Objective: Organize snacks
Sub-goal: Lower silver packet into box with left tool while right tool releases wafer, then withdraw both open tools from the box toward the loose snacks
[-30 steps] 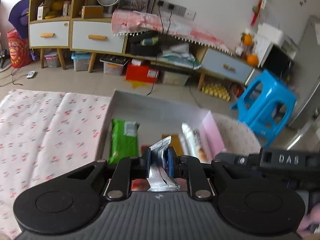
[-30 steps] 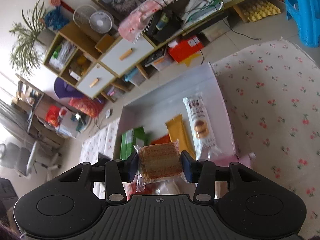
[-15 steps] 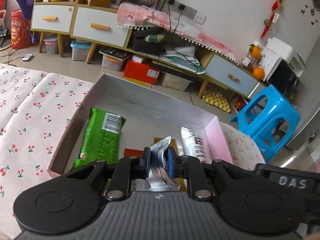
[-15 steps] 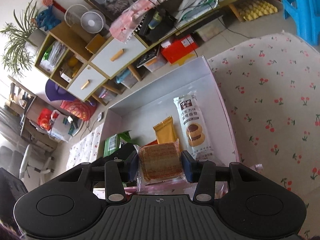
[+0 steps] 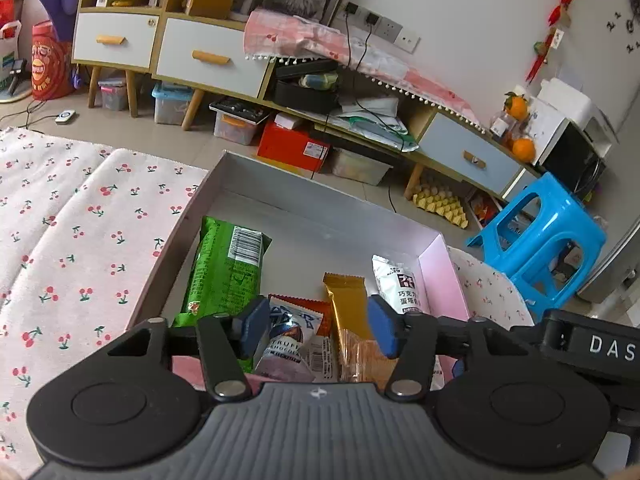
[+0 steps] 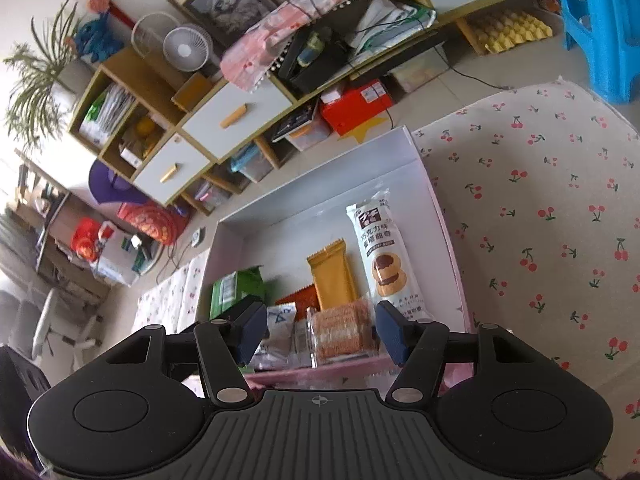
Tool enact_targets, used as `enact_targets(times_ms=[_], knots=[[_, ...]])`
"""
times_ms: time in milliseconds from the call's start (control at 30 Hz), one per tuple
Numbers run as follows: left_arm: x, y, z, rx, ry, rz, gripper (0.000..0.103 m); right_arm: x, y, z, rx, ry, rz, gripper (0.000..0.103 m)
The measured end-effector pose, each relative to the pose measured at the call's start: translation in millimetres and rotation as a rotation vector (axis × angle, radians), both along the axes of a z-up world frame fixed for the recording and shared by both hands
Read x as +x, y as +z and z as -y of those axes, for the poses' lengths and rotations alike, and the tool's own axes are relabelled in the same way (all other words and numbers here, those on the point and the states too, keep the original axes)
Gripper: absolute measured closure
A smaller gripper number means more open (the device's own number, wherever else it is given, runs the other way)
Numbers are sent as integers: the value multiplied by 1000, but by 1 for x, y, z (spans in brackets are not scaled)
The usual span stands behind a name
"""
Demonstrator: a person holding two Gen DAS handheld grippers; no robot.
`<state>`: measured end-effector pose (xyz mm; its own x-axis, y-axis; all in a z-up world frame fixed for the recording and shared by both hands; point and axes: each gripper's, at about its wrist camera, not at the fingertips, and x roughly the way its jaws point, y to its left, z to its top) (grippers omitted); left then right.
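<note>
A cherry-print cloth (image 5: 72,248) covers the table, with a low cabinet (image 5: 176,52) and a blue stool (image 5: 536,248) on the floor beyond. A shallow grey box (image 5: 304,184) sits on the cloth just ahead of both tongs. The left tongs (image 5: 316,330) are released, pads spread, with a silver chocolate packet (image 5: 286,344) lying below and between them. The right tongs (image 6: 320,330) are likewise released above a clear-wrapped biscuit pack (image 6: 340,332). Further ahead in the box lie a green packet (image 5: 226,268) toward the left, a gold packet (image 6: 332,276) in the middle, and a white cookie packet (image 6: 380,256) by the right wall.
</note>
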<state>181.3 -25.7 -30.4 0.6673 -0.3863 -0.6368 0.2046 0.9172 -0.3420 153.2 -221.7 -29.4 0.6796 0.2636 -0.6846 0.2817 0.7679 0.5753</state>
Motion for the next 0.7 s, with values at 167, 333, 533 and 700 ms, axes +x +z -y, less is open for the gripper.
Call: enact_targets(times_ms=[167,333,533,700], knots=[[-2,6,-2,23,-1,-6,42,-4,3,4,-8,0,-27,41],[-9,15,-6,79,-7,9,30,-11,2,9,18,-12,-84,38],[-16,20,-14,162,-22,-1,19,-22,5,7,-19,13,-129,34],[-27,20,-18,282,-17,19,12,-34,10,9,-45,37,-144,28]])
